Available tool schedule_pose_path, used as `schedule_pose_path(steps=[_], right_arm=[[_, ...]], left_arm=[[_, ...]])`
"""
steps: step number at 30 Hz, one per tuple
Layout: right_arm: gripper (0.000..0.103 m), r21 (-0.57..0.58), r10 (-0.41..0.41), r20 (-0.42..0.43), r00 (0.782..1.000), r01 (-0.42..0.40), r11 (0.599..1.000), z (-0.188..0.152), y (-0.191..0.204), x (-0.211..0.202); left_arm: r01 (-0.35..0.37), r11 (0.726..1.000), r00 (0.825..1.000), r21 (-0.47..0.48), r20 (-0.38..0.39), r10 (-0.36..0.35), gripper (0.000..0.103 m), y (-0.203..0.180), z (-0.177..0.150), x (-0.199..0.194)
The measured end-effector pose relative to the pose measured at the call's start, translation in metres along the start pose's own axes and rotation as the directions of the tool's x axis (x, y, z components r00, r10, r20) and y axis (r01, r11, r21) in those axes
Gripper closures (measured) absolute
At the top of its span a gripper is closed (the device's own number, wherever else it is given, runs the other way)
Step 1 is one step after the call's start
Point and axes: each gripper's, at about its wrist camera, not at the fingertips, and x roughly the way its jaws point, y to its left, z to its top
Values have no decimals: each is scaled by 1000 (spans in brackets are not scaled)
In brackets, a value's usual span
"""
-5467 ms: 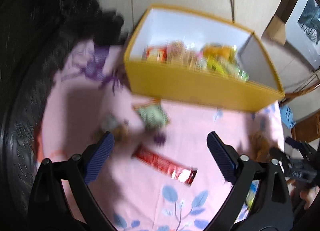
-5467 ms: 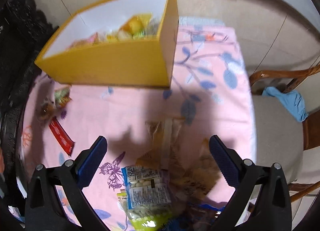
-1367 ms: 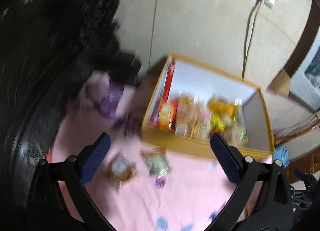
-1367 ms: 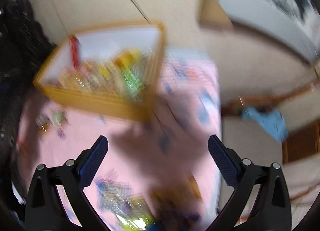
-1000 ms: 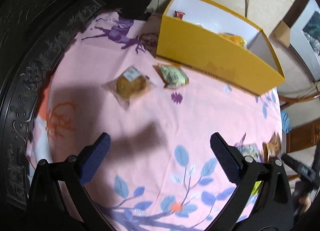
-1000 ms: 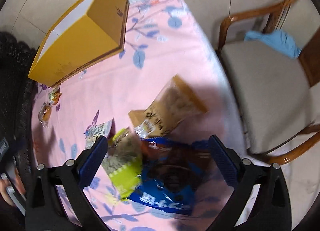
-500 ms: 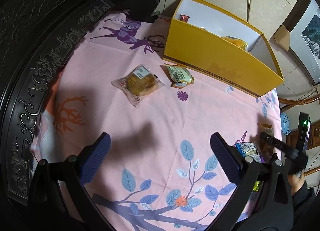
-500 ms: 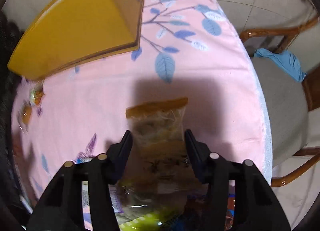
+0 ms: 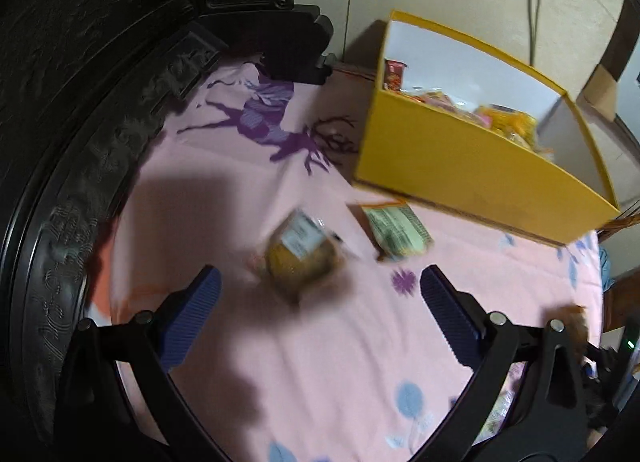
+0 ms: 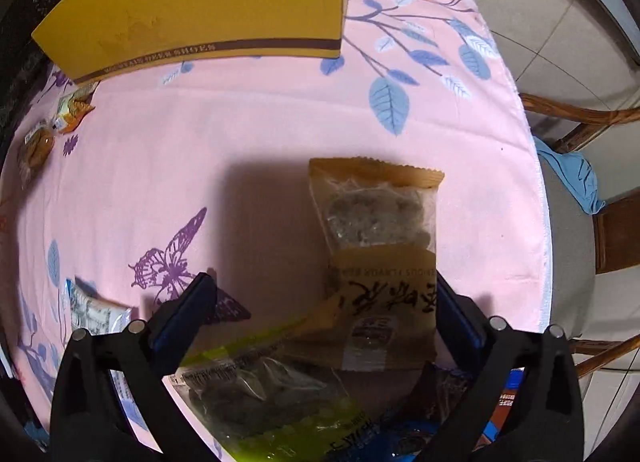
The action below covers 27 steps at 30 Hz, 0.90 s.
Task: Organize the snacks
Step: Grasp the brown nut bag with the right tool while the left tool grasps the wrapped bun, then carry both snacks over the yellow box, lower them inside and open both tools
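Observation:
My left gripper (image 9: pixel 319 278) hangs open over the pink cloth, with a round cake pack (image 9: pixel 300 258) just ahead between its fingers, blurred. A small green pack (image 9: pixel 398 232) lies to its right, in front of the yellow box (image 9: pixel 460 158), which holds several snacks (image 9: pixel 440 100). My right gripper (image 10: pixel 322 286) points down with its jaws opening wide. A tan bean pack (image 10: pixel 376 222) lies flat on the cloth between them, close to the right finger. A lime-green pack (image 10: pixel 260 386) overlaps its near end.
Dark carved furniture (image 9: pixel 100 82) borders the table on the left. A blue pack (image 10: pixel 500 402) and a small white pack (image 10: pixel 94 312) lie near my right gripper. A wooden chair (image 10: pixel 580 118) with a blue cloth (image 10: pixel 572 174) stands past the table's right edge.
My left gripper has moved toward the cake pack, which now sits between its fingers. My right gripper's jaws, narrowed around the tan pack half a second ago, now stand wide apart.

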Motion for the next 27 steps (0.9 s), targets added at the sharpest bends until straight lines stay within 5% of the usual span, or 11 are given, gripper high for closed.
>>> schedule_pose_path(steps=[3,4,5,6,11,13,16,22,27], right_arm=[[12,23,-21,28,999,20,1000,-5,-2,-3],[28,47,-29,47,998,27,999,-5,-6,-6],[57,63,-35,62,997,31,998,-7,-11,-11],[65,81,-38,78,996,32,996,-7,-18,-15],[68,85,14,67,998,-19,996,-8,-22,-18],[68,91,50,74,996,-56,994,-8,-17,-22],[68,56,97,94,991,-102,993,-6,12,-33],[68,-83,209,124,970,-199,976,3,73,-54],[68,-163,265,162,951,-239,957,3,104,-77]], left_arm=[[-3,997,998,73,-54,7,2,0,7,27],[-5,995,997,104,-75,13,2,-1,7,36],[-5,991,995,130,-95,18,2,-2,6,45],[-10,987,992,160,-121,30,2,-3,5,55],[-14,974,991,227,-128,44,8,-4,-5,74],[-14,972,994,233,-99,38,34,0,-6,70],[10,978,996,209,-87,8,45,7,-7,67],[18,978,998,208,-63,-5,49,-4,-34,52],[101,982,992,162,-90,-87,56,-24,-77,22]])
